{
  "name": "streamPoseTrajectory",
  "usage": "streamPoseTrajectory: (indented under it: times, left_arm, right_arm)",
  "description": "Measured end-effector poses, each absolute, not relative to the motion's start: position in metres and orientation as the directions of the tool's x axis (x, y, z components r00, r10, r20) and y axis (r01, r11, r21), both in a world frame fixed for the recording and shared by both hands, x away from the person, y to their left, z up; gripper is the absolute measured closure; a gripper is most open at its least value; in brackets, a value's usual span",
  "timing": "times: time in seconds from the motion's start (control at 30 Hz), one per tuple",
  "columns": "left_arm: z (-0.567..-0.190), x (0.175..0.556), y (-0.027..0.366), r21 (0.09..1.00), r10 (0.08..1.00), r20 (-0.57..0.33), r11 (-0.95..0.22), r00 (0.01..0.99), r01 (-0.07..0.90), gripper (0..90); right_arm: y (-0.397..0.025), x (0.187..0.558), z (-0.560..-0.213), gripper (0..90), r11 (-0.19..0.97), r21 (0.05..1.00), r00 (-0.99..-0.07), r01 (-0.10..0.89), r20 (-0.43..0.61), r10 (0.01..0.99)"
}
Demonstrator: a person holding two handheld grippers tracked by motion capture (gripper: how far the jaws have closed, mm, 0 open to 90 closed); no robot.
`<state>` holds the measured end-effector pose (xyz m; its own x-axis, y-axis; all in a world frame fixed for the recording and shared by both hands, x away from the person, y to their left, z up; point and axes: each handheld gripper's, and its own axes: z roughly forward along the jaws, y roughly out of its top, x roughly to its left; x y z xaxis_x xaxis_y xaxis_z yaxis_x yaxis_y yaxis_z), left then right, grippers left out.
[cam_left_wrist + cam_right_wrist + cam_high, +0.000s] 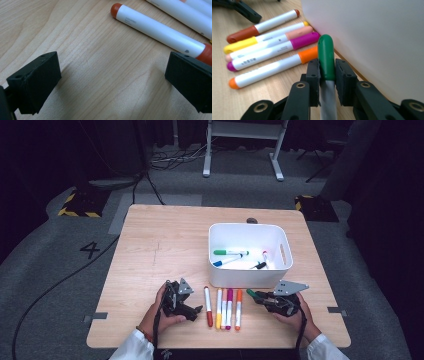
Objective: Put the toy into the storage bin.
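Note:
Several capped markers lie side by side on the wooden table [150, 250], in front of a white bin [240, 279]: red-brown [208, 306], yellow [218, 307], magenta [229, 307] and orange [238, 309] among them. My right gripper [260, 297] is shut on a green marker [251, 294], low over the table beside the bin's front wall [374, 37]. Its green cap [326, 57] sticks out past the jaws of that right gripper [326, 72]. My left gripper [192, 312] stands open just left of the row, close to the red-brown marker [160, 30]. Nothing lies between the jaws of the left gripper [112, 77].
Inside the bin lie a green marker [230, 252], a blue one [226, 261], a red one [265, 257] and a black one [258, 265]. Bare wood spreads across the table's left and far parts. Cables and a white frame's feet [206, 170] lie on the floor beyond.

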<state>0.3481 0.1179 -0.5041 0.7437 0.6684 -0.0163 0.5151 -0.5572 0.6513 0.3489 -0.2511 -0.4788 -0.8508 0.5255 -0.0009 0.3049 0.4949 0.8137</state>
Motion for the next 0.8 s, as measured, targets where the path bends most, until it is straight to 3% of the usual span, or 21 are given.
streamPoseTrajectory:
  times: [0.4,0.8]
  left_arm:
    - [-0.504,0.348,0.118,0.652,0.668,-0.017,-0.557,0.744,0.515,0.3]
    - [-0.504,0.348,0.118,0.652,0.669,-0.017,-0.557,0.743,0.515,0.3]
  right_arm:
    - [-0.262,0.328,-0.438,74.7,0.458,0.865,-0.878,0.205,-0.045,0.477]
    - [-0.272,0.317,-0.376,74.7,0.434,0.894,-0.883,0.112,-0.111,0.456]
